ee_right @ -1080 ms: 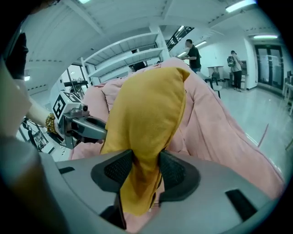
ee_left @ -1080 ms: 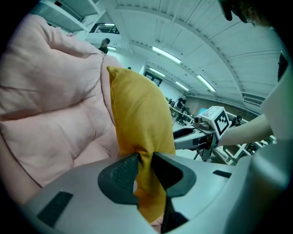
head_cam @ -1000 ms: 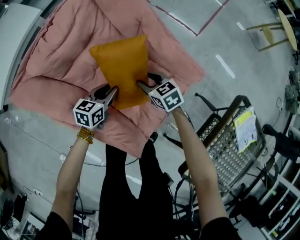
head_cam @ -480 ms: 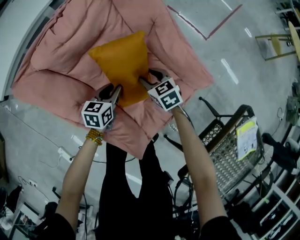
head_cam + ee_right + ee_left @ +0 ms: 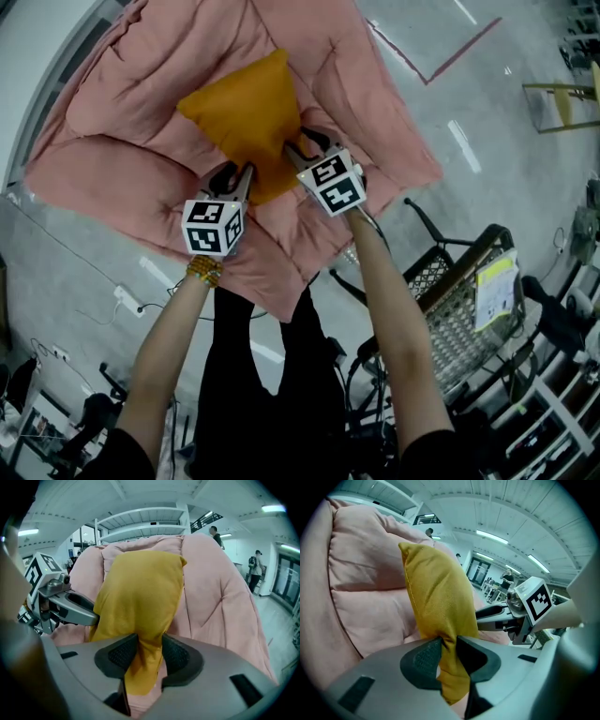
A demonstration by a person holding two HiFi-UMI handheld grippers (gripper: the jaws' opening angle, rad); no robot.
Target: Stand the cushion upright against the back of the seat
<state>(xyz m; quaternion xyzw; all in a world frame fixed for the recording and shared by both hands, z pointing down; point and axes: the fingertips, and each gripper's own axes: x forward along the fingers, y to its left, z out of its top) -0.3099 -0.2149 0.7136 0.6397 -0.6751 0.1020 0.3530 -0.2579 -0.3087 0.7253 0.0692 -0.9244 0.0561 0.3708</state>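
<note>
— Both grippers have carried the cushion (image 5: 246, 112) farther over the pink seat (image 5: 103, 178), toward its back, haven't they?
— Yes. It now stands nearly upright, its broad face just in front of the puffy backrest (image 5: 211, 588).
— And the left gripper (image 5: 449, 641)?
— Pinching the cushion's lower corner on its side, with yellow fabric bunched in its jaws.
— The right gripper (image 5: 149, 645)?
— Its jaws have just been closing, and they squeeze the other lower corner, with cloth hanging below them.
— Does the cushion lean on the backrest?
— Can't tell, but it is close.
</note>
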